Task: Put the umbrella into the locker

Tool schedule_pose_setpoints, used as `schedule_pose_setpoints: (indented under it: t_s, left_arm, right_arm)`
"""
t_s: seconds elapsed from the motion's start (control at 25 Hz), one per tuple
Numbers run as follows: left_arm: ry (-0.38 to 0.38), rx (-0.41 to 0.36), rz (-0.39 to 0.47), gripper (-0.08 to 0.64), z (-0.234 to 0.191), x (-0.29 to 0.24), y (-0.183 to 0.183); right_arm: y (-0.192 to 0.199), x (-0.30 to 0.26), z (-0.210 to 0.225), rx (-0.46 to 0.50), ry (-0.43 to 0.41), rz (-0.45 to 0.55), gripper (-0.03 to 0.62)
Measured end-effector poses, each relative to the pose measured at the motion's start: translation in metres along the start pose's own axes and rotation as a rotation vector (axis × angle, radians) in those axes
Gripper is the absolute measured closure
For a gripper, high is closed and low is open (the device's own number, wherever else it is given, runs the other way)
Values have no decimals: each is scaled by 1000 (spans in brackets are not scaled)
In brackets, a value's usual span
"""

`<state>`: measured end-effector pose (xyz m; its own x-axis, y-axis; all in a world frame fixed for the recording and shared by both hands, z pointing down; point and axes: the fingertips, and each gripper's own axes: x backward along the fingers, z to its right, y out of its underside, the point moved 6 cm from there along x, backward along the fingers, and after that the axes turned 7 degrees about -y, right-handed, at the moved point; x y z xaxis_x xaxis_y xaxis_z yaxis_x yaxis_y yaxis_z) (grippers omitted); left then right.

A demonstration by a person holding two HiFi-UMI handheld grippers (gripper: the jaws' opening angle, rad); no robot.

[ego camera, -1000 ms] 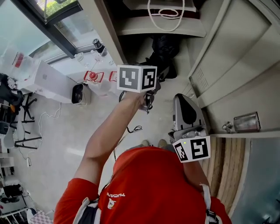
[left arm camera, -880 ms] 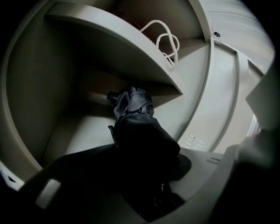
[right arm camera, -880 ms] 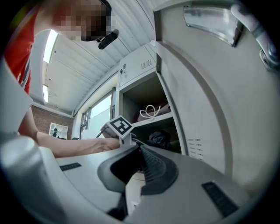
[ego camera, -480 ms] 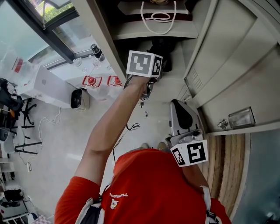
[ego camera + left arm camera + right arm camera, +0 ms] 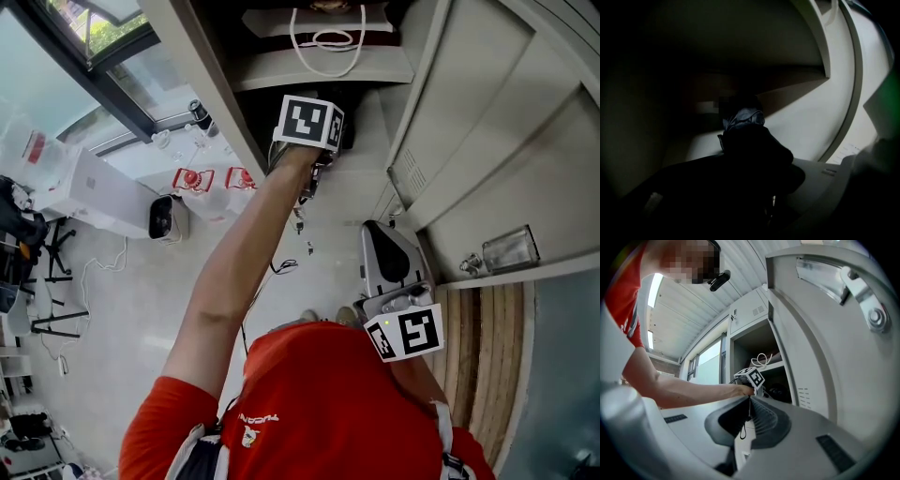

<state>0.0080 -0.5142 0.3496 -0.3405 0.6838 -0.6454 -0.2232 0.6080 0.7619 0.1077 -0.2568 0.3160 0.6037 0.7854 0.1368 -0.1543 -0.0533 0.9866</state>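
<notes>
In the left gripper view the black folded umbrella [image 5: 743,119] sticks out ahead of the dark jaws of my left gripper [image 5: 754,187], which is shut on it. The head view shows that gripper [image 5: 317,159] under its marker cube, reaching into the locker's lower compartment below the shelf [image 5: 319,70]; the cube hides most of the umbrella. A thin strap [image 5: 298,223] dangles beneath it. My right gripper [image 5: 380,234] stays close to my body beside the open locker door [image 5: 469,141]. Its ribbed pads [image 5: 759,416] meet with nothing between them.
A white bag with cord handles [image 5: 323,23] lies on the upper shelf. The door's latch [image 5: 506,248] juts out at the right. On the floor at the left are a white box [image 5: 103,183] and red-and-white items [image 5: 192,178]. A dark window frame [image 5: 84,56] runs along the upper left.
My left gripper has carried the umbrella farther up the picture, deeper into the lower compartment. The right gripper has stayed where it was.
</notes>
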Motion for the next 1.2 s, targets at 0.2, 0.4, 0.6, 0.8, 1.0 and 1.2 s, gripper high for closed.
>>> schedule_pose_setpoints:
  t_s: [0.2,0.4,0.6,0.8,1.0,1.2]
  left_arm:
    - [-2,24,-20,345,-5,-10,9]
    - [28,41,-8,302,-10,-12,8]
    - [25,25,62,215,-12,6,7]
    - [-38,-73,179,202,-8,29,12]
    - [-75,-217,334,202,2,53,23]
    - [-71,-272,512,204,17,86,36]
  right_arm:
    - [1,3,1,1,2,-10,589]
    - [7,-1,4,-9,-6,-21,589]
    - [10,-3,3,-22,-18,-31,589]
    - [13,-6,2,-29,-36,-37,589]
    - [19,-10,-2,-34,-58,-53,589]
    - [21,-11,-5,-32,-74,-66,589]
